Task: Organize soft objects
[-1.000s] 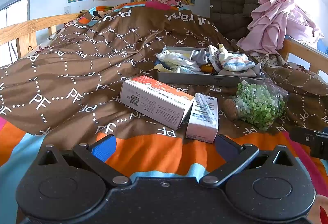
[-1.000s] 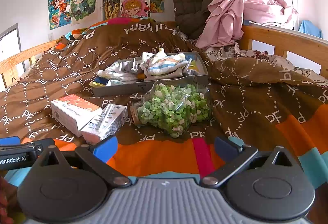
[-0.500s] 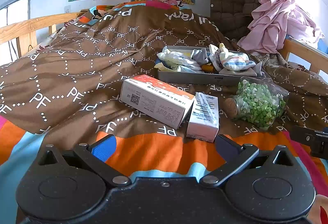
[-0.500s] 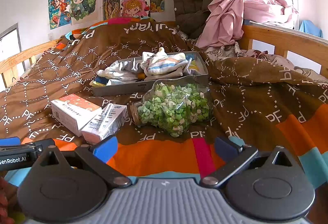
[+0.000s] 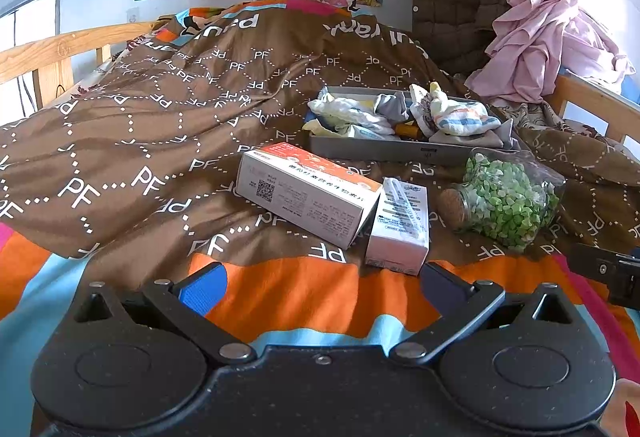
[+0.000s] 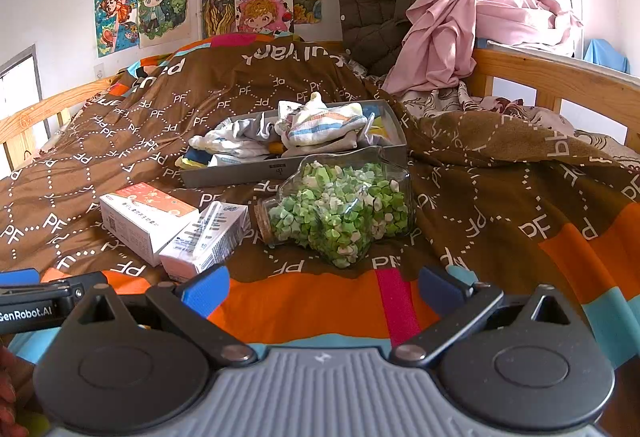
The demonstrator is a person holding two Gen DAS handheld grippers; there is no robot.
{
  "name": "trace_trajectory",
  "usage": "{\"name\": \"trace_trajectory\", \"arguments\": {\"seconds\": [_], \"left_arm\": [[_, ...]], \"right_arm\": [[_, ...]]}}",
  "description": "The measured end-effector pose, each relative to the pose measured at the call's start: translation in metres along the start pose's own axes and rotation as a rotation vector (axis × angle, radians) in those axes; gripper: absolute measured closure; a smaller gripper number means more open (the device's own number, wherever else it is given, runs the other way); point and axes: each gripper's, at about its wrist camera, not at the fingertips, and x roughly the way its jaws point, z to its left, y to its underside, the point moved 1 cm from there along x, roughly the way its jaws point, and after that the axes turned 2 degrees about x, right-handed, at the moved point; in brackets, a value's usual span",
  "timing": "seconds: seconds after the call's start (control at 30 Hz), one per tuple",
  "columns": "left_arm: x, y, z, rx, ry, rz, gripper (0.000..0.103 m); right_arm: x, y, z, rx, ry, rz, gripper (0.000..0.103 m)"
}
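A wooden-railed bed (image 5: 48, 53), spread with a brown PF-lettered quilt (image 5: 168, 125). Lying on it: a grey tray (image 5: 392, 149) of soft cloths, two cartons (image 5: 308, 193) touching, a corked jar (image 5: 504, 197) on its side.

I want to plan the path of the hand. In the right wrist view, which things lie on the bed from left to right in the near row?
Orange-topped box → small white carton → corked glass bottle of green bits.
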Motion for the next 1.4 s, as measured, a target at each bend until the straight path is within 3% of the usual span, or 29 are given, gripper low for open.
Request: {"name": "trace_trajectory", "arguments": {"seconds": [1.4], "left_arm": [[0.0014, 0.0007, 0.0006, -0.002, 0.004, 0.016, 0.001]], "right_arm": [[0.0002, -0.0007, 0.0004, 0.0, 0.0, 0.003, 0.0]]}}
